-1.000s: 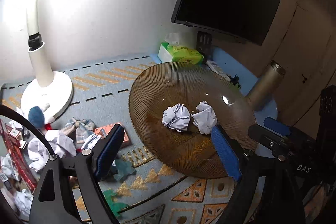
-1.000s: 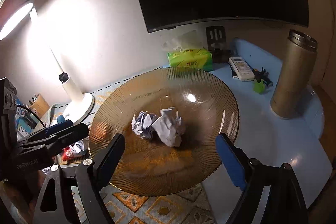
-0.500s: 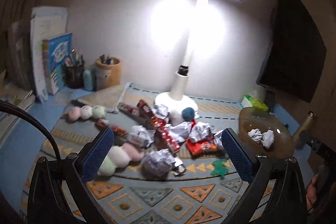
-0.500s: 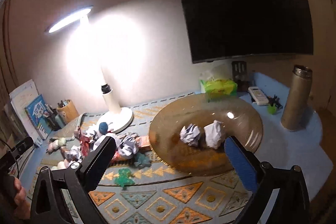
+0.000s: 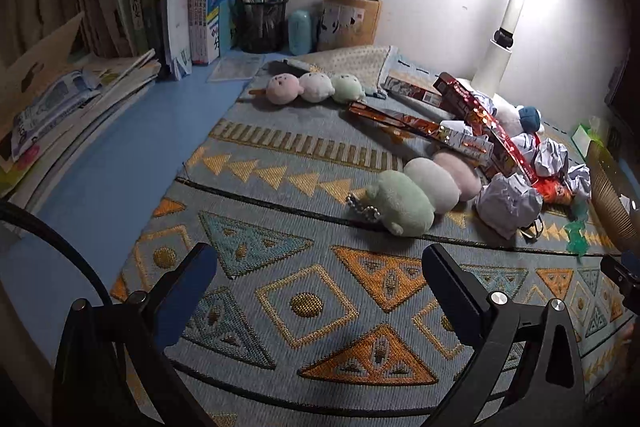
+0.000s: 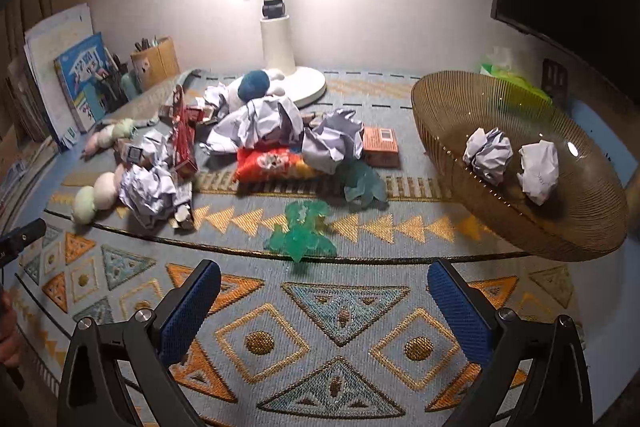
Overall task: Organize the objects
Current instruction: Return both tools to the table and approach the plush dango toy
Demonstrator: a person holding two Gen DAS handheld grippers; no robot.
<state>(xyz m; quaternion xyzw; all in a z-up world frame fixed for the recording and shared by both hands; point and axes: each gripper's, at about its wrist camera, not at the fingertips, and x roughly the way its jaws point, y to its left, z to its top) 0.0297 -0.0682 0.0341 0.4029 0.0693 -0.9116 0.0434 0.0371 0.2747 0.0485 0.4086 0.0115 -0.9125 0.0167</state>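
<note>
Your left gripper and right gripper both hang spread wide and empty over the patterned mat. Two crumpled paper balls sit in the amber bowl, far right; more clutter lies mid-mat.

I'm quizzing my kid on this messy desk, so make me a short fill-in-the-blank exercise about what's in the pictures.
1. The wire bowl holds ____ crumpled paper balls.
2. Both the left tongs and the right tongs are ____, holding nothing.
3. The blue yarn ball lies next to the base of the ____.
4. The green plastic toy rests on the patterned ____.

Missing words: two; open; lamp; mat
</note>
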